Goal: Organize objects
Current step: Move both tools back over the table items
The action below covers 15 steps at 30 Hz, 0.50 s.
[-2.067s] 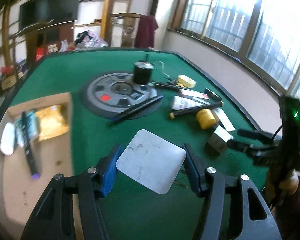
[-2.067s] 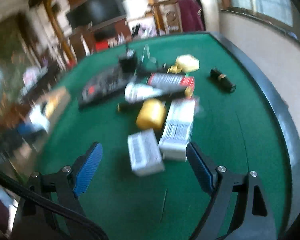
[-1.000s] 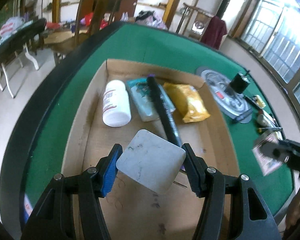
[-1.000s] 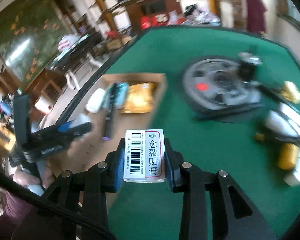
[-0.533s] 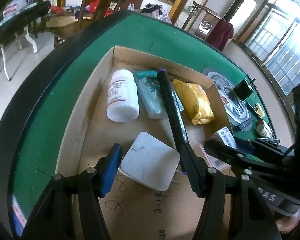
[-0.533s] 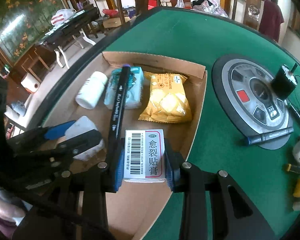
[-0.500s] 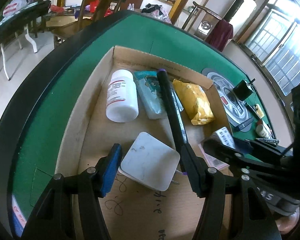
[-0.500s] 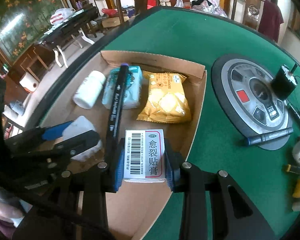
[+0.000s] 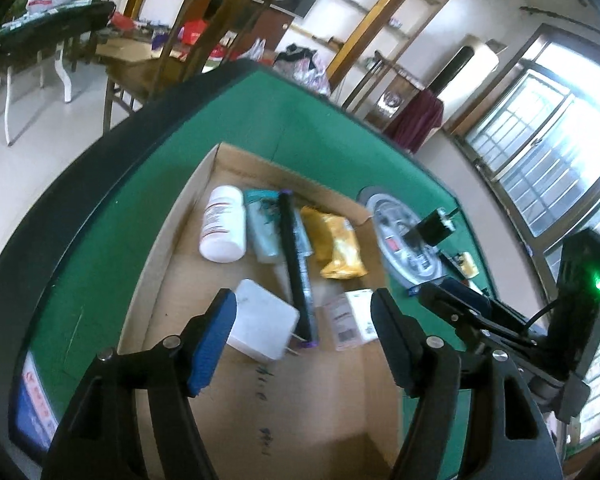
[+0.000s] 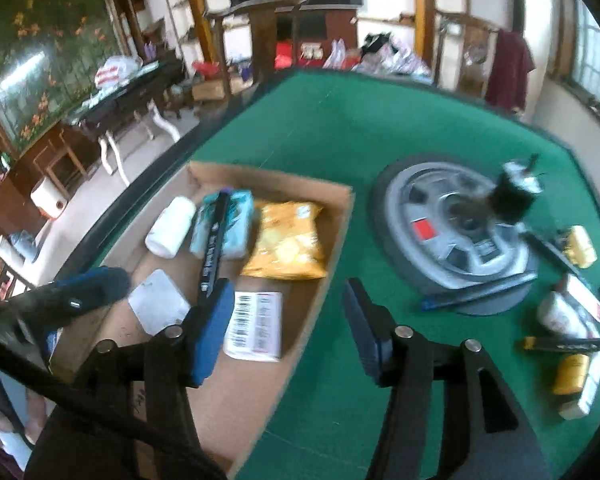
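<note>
Cardboard box on the green surface now holds the white charger and the barcoded carton, lying either side of a black marker. Left gripper and right gripper have just been opening; both stand apart, empty.

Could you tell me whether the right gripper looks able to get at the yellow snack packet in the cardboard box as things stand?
Probably yes: the right gripper is open and empty, and the yellow snack packet lies uncovered, nothing on it.
</note>
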{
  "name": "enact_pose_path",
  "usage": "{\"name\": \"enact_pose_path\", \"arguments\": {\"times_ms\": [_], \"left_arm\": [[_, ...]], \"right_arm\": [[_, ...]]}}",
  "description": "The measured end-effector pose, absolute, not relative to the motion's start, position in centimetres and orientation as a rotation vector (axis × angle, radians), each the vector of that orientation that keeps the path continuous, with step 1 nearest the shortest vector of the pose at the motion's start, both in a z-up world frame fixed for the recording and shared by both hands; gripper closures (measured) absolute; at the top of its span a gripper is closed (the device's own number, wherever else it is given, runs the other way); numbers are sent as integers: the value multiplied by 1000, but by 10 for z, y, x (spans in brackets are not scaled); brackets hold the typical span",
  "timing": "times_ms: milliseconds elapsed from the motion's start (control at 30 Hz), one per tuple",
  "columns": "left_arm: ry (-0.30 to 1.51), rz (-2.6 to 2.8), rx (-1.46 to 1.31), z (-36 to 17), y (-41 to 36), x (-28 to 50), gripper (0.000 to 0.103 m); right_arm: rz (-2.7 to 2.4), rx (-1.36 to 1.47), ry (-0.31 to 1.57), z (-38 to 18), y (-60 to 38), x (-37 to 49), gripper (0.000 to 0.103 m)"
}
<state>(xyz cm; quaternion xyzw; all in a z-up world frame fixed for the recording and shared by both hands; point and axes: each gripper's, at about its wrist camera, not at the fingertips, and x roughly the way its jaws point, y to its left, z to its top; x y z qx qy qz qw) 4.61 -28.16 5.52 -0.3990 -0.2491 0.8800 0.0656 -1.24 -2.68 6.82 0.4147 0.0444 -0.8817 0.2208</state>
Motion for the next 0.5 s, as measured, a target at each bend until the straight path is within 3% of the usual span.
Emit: {"name": "enact_pose_path", "arguments": {"times_ms": [433,500], "left_arm": [[-496,2541,-1186,107,-167,52,39],[-462,2513,-1187,111,-147,49,39]], "right_arm": [[-2754,1161,-51,94,163,4,46],[-2811,1169,-139,95,202,4,40]]}}
